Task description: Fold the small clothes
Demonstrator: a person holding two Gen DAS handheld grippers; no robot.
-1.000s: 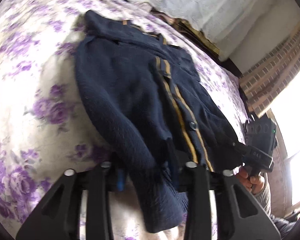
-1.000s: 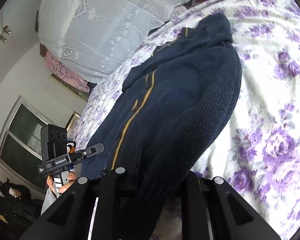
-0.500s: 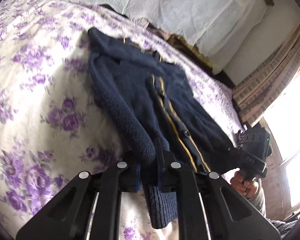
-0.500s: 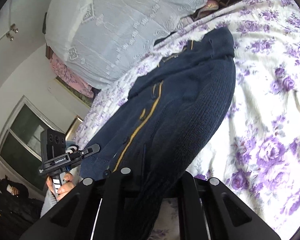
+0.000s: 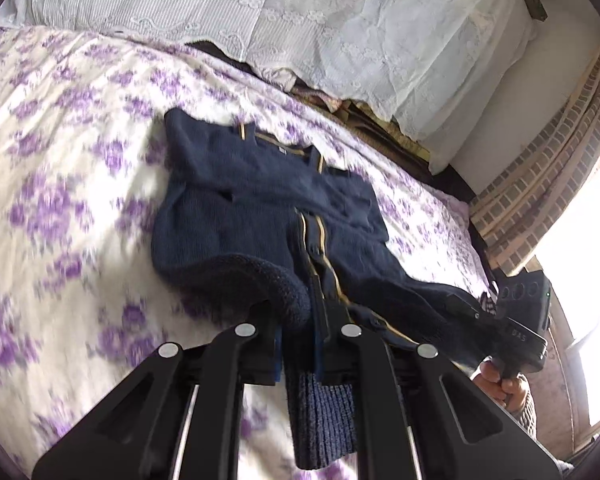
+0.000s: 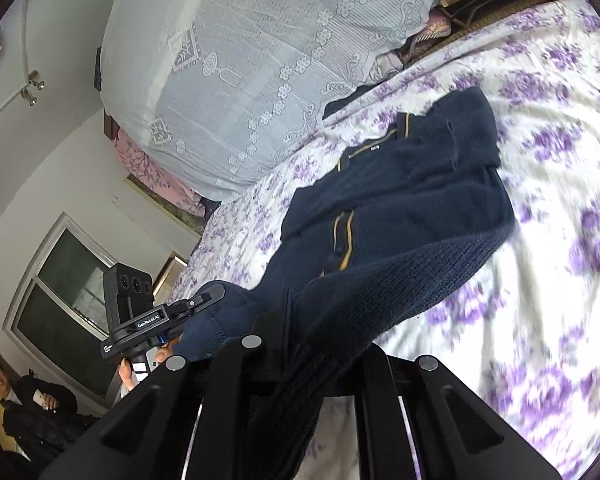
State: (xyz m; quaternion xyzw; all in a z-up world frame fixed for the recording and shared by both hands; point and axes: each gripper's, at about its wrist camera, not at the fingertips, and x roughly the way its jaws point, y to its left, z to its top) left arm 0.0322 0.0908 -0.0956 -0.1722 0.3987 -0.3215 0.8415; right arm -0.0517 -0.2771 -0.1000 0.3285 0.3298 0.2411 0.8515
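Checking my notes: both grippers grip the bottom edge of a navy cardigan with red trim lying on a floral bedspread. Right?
Only the trim is wrong: it is mustard yellow, as the left wrist view shows. Both the left gripper and right gripper do grip the navy cardigan on the floral bedspread.

The cardigan (image 5: 260, 200) is dark navy knit, with mustard-yellow stripes running along both sides of its button band and around its collar; its buttons are dark navy too. Under the cardigan, the bedsheet (image 5: 60, 160) is cream-white with a print of purple roses and paler lilac leaves. Beyond the cardigan's collar, the lace cover (image 5: 300, 20) is white with an embroidered flower border. Right of the cardigan, the curtain (image 5: 540, 168) shows a tan and brown brick-like check. The left hand-held gripper (image 5: 300, 344) is black with silver screw heads, and the right hand-held gripper (image 6: 312, 360) likewise.
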